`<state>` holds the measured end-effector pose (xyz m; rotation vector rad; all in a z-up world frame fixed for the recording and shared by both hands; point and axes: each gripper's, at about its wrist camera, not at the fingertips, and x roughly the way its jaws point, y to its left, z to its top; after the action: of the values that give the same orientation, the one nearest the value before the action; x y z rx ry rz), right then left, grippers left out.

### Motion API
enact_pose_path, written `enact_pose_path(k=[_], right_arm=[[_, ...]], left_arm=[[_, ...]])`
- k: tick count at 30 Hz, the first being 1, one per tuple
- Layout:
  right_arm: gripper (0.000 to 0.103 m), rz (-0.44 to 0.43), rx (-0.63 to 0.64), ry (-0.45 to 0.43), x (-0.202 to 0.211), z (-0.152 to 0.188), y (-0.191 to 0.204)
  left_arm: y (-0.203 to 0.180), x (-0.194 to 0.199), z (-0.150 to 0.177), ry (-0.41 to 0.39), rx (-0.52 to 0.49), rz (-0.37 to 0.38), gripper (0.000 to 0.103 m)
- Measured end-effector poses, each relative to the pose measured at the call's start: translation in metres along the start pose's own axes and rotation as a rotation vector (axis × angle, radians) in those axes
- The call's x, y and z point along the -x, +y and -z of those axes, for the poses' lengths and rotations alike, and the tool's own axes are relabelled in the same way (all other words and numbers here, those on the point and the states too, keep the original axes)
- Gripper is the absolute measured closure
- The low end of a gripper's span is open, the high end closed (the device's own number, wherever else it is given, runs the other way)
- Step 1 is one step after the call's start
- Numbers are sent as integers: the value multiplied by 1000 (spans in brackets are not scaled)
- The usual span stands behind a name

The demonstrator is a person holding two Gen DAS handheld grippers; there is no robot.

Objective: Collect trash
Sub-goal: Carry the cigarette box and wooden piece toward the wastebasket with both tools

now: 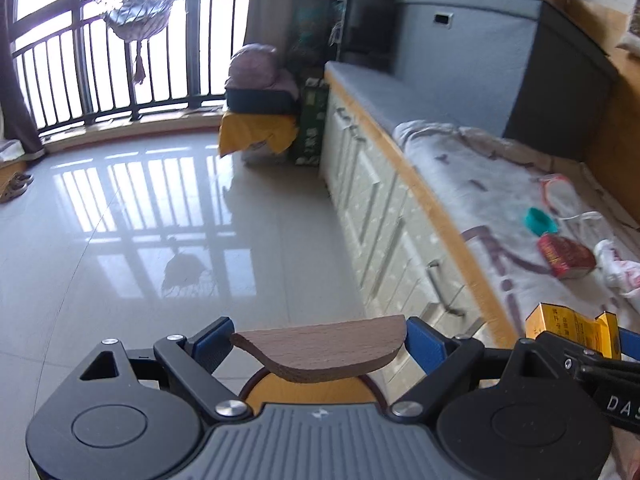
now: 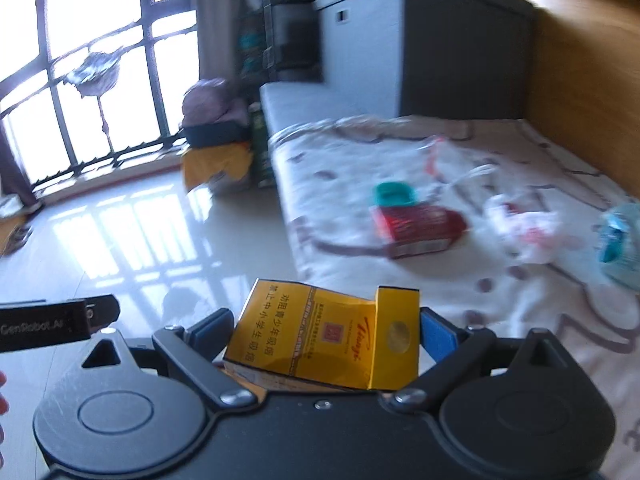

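Trash: a flattened yellow cardboard cigarette pack (image 2: 324, 344) is clenched in the right gripper (image 2: 326, 332).
Left gripper (image 1: 318, 340): a curved brown wooden piece (image 1: 320, 348) is clamped.
Remaining: a red packet (image 2: 420, 228) is left on the patterned bedspread (image 2: 500, 300).
Risk: the thin pack could be dropped if tilted.

The carton (image 2: 320, 344) is yellow with red lettering. The box (image 2: 420, 226) is red, the cup (image 2: 394, 194) teal. The blanket (image 2: 520, 300) is white with mauve marks. Floor (image 1: 140, 220): glossy grey.
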<state>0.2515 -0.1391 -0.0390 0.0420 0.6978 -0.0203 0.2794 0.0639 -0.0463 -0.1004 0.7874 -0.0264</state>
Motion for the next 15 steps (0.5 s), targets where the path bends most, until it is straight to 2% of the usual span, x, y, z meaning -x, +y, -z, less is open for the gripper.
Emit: enact_pose_path(k=[15], right_arm=[[5,-144,115,161,-55,21,47]], left_arm=[[54,-42,29,169,76,-92,12]])
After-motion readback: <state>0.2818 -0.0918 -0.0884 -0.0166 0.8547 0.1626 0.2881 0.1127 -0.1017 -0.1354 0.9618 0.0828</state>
